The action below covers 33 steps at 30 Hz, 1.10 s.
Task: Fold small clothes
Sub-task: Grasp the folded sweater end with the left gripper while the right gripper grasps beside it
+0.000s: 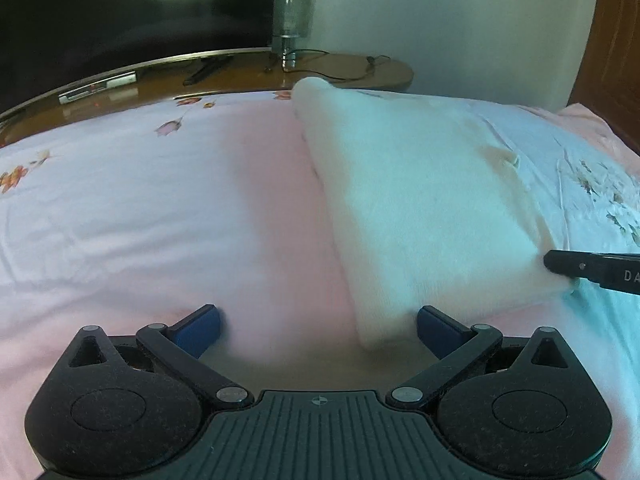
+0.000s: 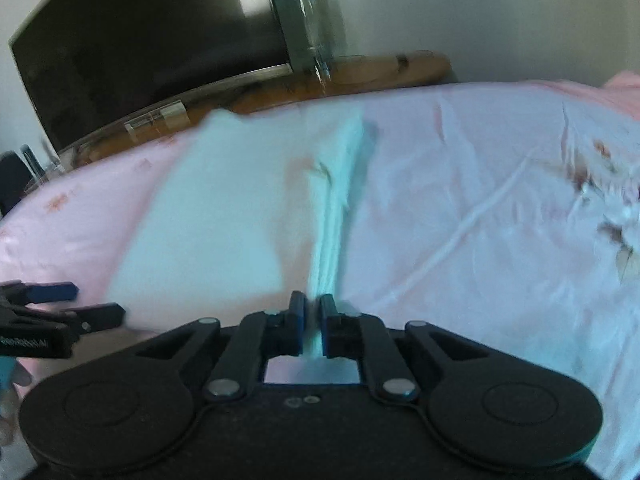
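Setting: a bed covered by a pink sheet printed with flowers; behind it ran a wooden desk carrying a dark television and a clear glass.
Garment: a white folded cloth lay on the sheet, stretching from near the far edge of the bed back toward both cameras, its near corner just beside the left gripper.
Garment, right view: the cloth looked pale and blurred, with a layered edge rising in a ridge that ran straight back into the right gripper.
Left gripper: the left gripper hung low over the sheet with its jaws spread wide and nothing held; the cloth's near corner sat between the blue pads, close to the right-hand one, but whether it touched that pad could not be told.
Right gripper: the right gripper had its jaws drawn nearly together, pinching the layered edge of the cloth between the blue pads.
Right gripper, seen from the left: its black finger reached in from the right edge and met the cloth's near right corner.
Left gripper, seen from the right: its open fingers showed at the left edge, just beside the cloth's near left side.
Sharpness: the right wrist view was smeared, so fine details of the folds could not be made out.
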Each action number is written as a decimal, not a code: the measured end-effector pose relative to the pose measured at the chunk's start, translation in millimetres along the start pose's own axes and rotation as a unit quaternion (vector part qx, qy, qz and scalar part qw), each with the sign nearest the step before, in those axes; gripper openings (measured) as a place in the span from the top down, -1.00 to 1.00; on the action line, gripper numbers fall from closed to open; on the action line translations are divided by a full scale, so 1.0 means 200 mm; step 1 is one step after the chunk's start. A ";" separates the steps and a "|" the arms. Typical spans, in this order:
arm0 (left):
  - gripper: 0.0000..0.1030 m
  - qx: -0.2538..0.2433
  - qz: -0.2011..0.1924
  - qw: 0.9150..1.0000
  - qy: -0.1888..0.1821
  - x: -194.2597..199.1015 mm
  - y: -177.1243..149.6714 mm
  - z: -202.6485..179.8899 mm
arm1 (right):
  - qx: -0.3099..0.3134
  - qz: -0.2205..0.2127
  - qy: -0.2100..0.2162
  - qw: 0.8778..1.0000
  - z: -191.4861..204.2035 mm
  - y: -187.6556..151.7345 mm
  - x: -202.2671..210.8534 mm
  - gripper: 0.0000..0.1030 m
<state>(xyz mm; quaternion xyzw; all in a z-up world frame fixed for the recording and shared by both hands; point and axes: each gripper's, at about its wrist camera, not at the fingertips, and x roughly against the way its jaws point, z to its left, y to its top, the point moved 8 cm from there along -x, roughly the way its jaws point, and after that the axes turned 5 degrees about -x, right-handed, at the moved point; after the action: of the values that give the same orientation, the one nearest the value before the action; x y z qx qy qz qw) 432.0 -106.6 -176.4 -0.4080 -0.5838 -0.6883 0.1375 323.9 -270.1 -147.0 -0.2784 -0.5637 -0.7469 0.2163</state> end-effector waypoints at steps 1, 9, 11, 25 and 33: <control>-1.00 0.001 -0.005 1.000 -0.002 0.01 0.02 0.01 | -0.004 0.003 -0.005 1.000 0.00 0.01 0.00 0.72; -0.67 0.083 -0.024 0.991 -0.100 -0.10 0.25 0.13 | -0.086 -0.039 0.066 0.993 -0.08 0.20 0.05 -0.49; -0.45 0.118 0.001 0.984 -0.135 -0.18 0.30 0.15 | -0.086 -0.044 0.078 0.992 -0.08 0.27 0.00 -0.43; -0.67 0.102 0.041 0.969 -0.221 -0.46 0.46 0.08 | -0.224 0.059 0.224 0.947 -0.20 0.36 -0.37 -0.29; -0.55 0.081 0.034 0.972 -0.220 -0.46 0.50 0.04 | -0.209 0.096 0.247 0.941 -0.18 0.36 -0.41 0.14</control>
<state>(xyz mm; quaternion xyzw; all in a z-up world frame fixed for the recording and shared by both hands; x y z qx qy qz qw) 559.4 -153.7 -174.8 -0.5562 -0.6397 -0.5269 0.0618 424.2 -323.7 -156.6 -0.1771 -0.2945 -0.8688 0.3565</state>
